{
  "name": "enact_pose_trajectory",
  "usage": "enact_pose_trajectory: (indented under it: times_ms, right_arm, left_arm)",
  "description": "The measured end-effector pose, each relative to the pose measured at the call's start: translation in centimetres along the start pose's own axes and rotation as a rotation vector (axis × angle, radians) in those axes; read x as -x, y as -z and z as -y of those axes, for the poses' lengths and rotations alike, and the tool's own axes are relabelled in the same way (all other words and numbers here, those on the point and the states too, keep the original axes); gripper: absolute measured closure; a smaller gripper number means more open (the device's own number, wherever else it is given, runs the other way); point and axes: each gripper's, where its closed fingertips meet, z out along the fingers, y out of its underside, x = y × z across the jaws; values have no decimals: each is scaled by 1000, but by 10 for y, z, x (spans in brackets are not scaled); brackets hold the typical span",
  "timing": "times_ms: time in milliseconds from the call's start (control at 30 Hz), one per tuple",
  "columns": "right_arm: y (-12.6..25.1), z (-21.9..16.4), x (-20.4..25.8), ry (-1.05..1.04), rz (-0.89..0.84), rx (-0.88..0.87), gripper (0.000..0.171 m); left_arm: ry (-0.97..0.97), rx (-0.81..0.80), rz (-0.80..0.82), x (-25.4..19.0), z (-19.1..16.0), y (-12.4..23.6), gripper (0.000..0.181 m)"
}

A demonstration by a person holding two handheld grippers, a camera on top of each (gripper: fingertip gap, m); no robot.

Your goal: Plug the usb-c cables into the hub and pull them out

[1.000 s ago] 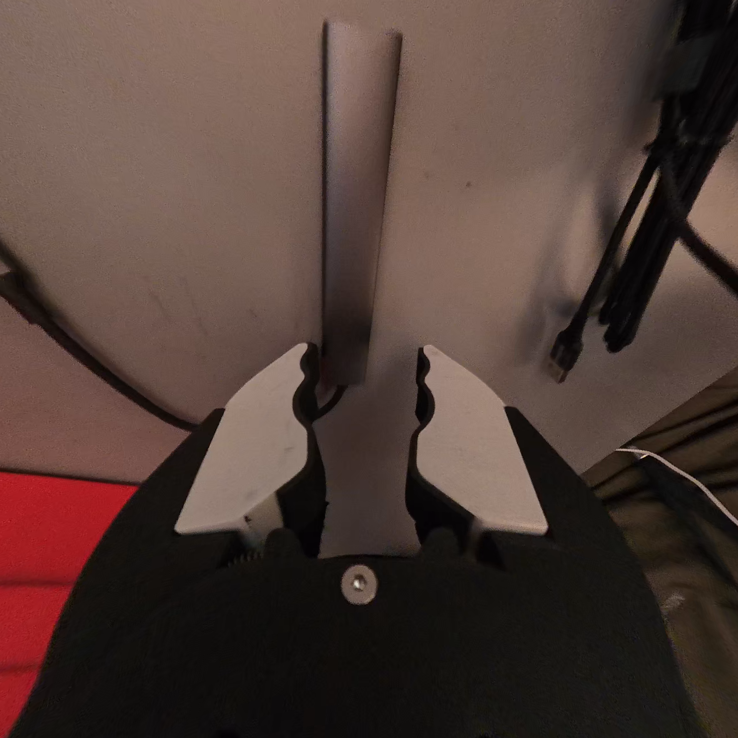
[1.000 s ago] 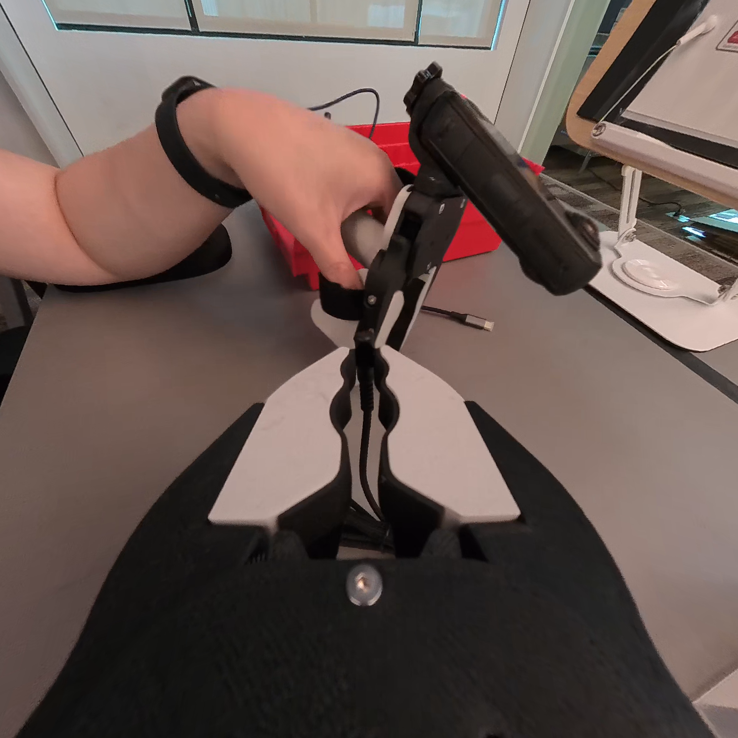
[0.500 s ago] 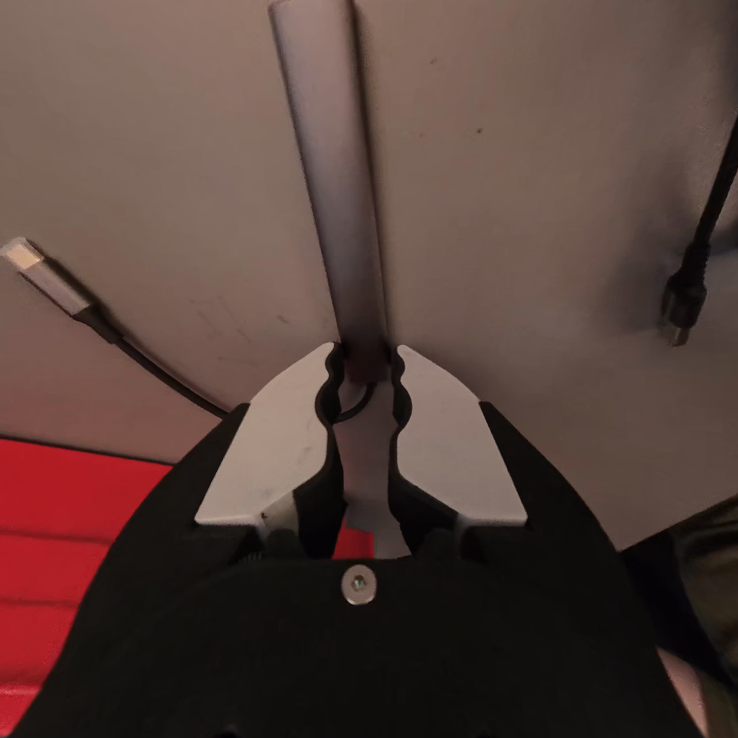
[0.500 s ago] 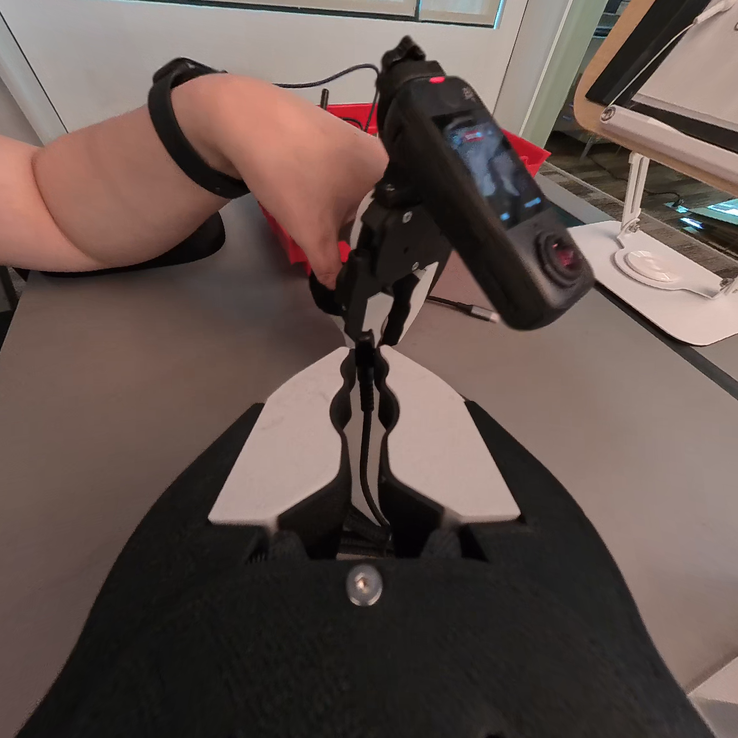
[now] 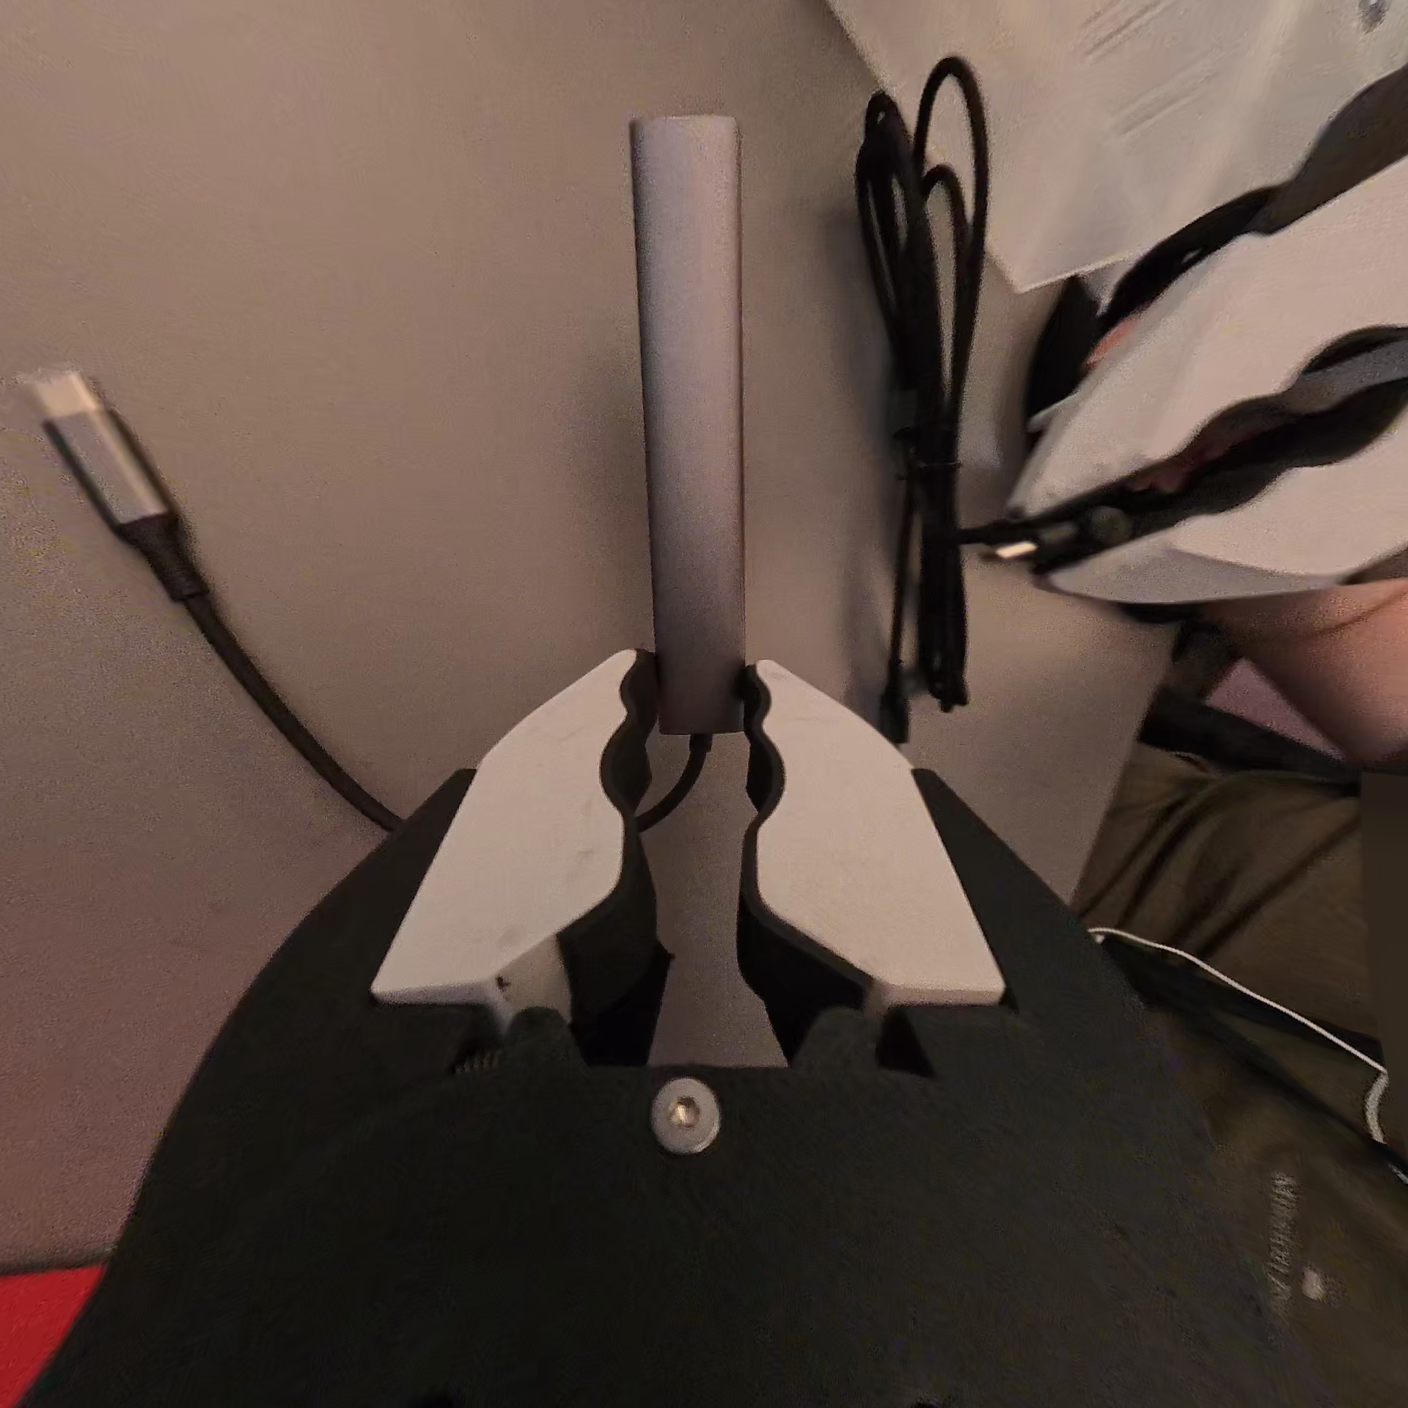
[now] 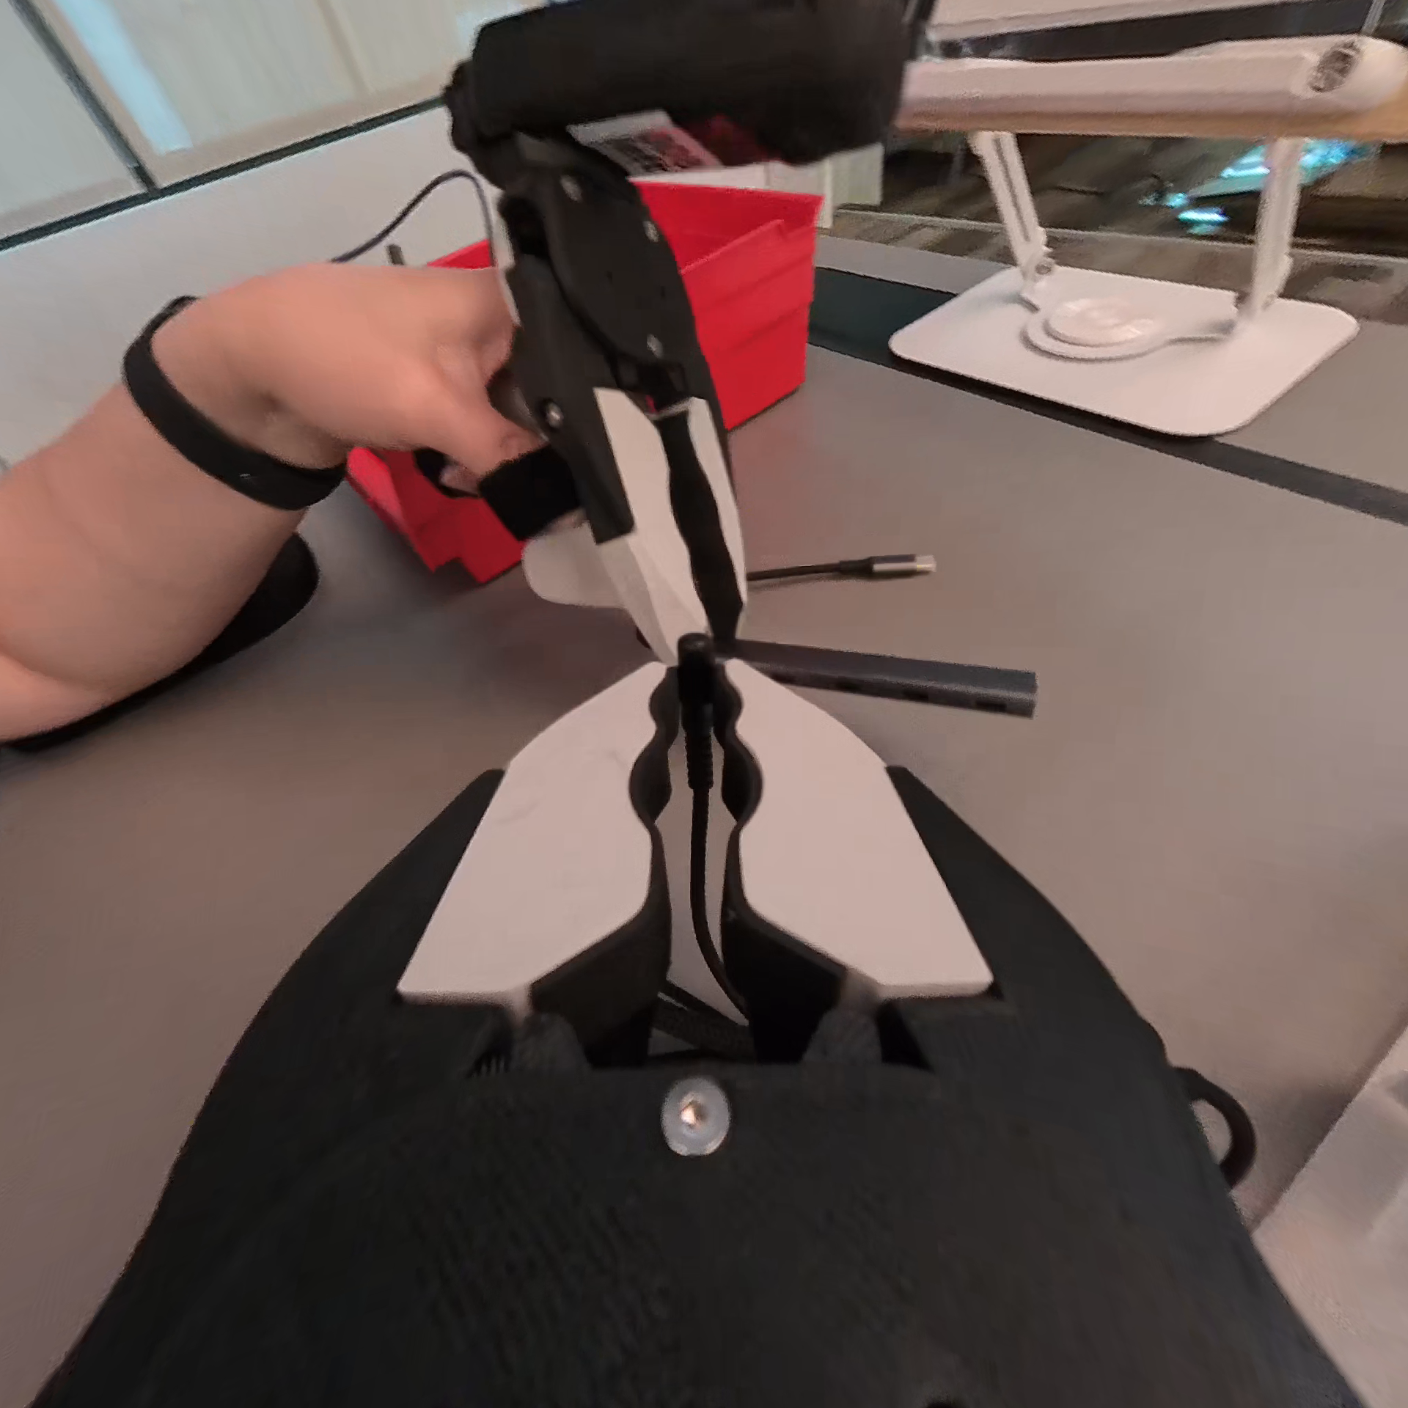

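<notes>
Left gripper (image 5: 697, 670) clamped on the near end of the grey hub (image 5: 689, 411), white fingers (image 5: 548, 808) pressing its two long sides. Hub stretched away toward 12 o'clock in the left wrist view, held above the grey counter (image 5: 343, 305). In the right wrist view, same hub (image 6: 899, 678) jutting out toward 3 o'clock from the left gripper (image 6: 705, 636), ports along its side facing the camera.

Right gripper (image 6: 697, 674) clenched on the black plug of a usb-c cable (image 6: 701, 731), cord trailing back between the fingers (image 6: 579, 823) toward 6 o'clock. Plug tip just beside the held end of the hub; contact impossible to tell. Seen from the left wrist view, right gripper (image 5: 1013, 545) at 3 o'clock, metal plug tip poking out toward the hub, apart from it.

Silver-tipped cable (image 5: 107, 457) lying on the counter at 9 o'clock of the hub. Bundled black cable (image 5: 926, 427) at 2 o'clock. Red bin (image 6: 754, 305) and white stand (image 6: 1128, 343) farther back on the counter.
</notes>
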Motion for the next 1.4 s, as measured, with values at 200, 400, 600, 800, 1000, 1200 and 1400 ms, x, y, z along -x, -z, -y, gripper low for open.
enact_pose_trajectory:
  times_ms: [200,400,600,800,1000,1200,1400]
  right_arm:
    - [2,-1,-13,-71,-69,-6,162]
    - [20,30,-13,-179,-34,-235,162]
    - [29,42,-11,-207,6,-326,162]
    - [34,63,-18,-173,-46,-376,162]
    - [25,110,0,-22,-18,-323,162]
    - [4,165,38,172,46,-305,162]
    - [-16,201,58,171,76,-349,163]
  left_arm:
    - [28,-239,-207,-27,29,34,160]
    - [-76,-542,-441,-69,65,58,161]
    - [-132,-804,-559,-85,75,73,160]
    - [-113,-995,-515,-73,68,100,163]
    - [-213,-1233,-308,-70,64,164,161]
    - [-373,-1353,71,-66,57,204,160]
    - [-424,-1398,239,-62,53,214,161]
